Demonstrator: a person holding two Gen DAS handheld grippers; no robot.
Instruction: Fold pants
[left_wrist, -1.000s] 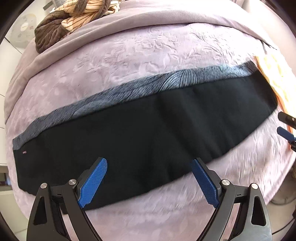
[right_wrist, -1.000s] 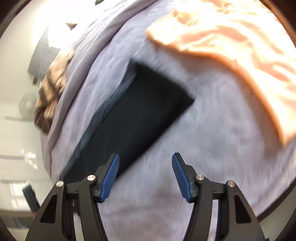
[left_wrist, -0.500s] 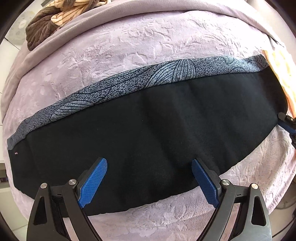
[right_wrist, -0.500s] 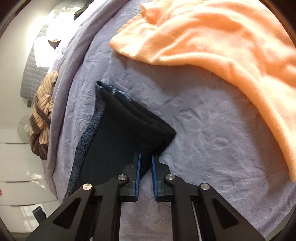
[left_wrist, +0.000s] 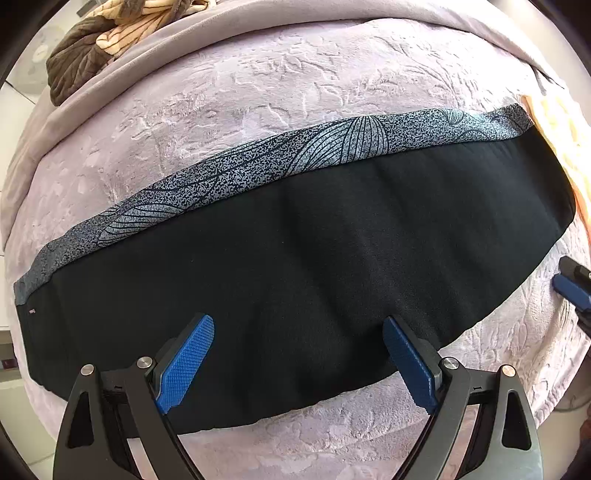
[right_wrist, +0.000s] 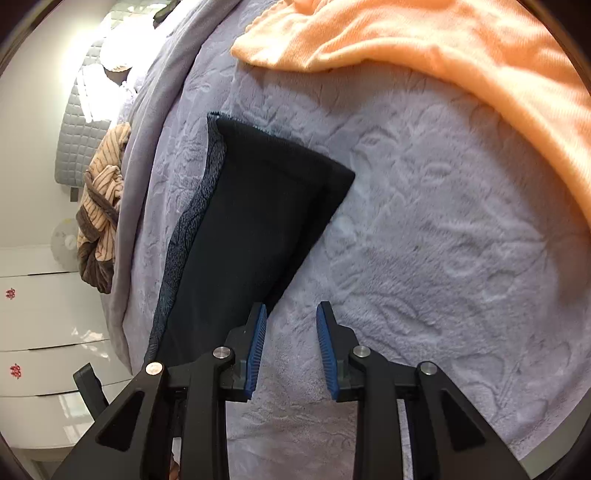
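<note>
The pants (left_wrist: 295, 266), a long black band with a grey leaf-print strip along 12 o'clock, lie flat on the embossed lilac blanket (left_wrist: 258, 110). Left gripper (left_wrist: 297, 362) gapes wide above them, holding nothing. Right gripper (right_wrist: 290, 343), partly spread and holding nothing, sits at their 5 o'clock corner; fuzzy orange towel (right_wrist: 443, 40) at 1 o'clock.

we see the black pants (left_wrist: 295, 266) (right_wrist: 255, 236) lying flat on the bed, folded lengthwise into one long band, a grey leaf-patterned strip (left_wrist: 258, 166) exposed along the far edge, the hem end squared off.
</note>
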